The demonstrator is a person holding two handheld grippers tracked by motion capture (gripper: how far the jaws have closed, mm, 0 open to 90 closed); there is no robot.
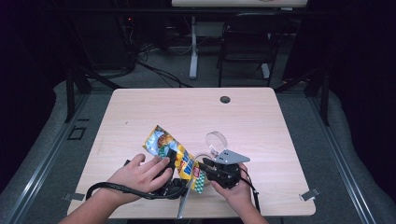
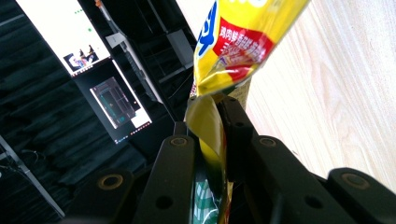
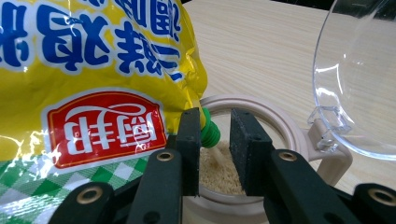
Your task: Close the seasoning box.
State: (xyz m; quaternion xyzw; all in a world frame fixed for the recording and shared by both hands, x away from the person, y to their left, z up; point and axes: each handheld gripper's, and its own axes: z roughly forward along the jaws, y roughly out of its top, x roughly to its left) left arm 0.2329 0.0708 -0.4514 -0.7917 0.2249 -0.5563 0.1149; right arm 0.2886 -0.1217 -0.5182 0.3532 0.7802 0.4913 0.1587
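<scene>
A yellow snack-style bag [image 1: 169, 148] with blue and red print is tilted over the table [image 1: 252, 116]. My left gripper [image 1: 173, 156] is shut on its folded edge; the foil [image 2: 208, 126] is pinched between the two jaws [image 2: 208, 112]. The bag's lower corner, with a small green tip [image 3: 210, 133], hangs over a beige jar [image 3: 285, 128] holding pale powder [image 3: 217, 170]. My right gripper [image 3: 215, 135] stands over the jar's mouth with a narrow gap between its jaws, the green tip beside its left jaw, not pinched. The jar's clear hinged lid [image 3: 359, 79] stands open.
In the high view the jar's lid [image 1: 217, 140] rises just beyond my right gripper [image 1: 208, 164]. A cable hole [image 1: 225, 99] sits near the table's far edge. A chair [image 1: 247, 42] and a desk leg stand beyond the table. Cables trail from both grippers.
</scene>
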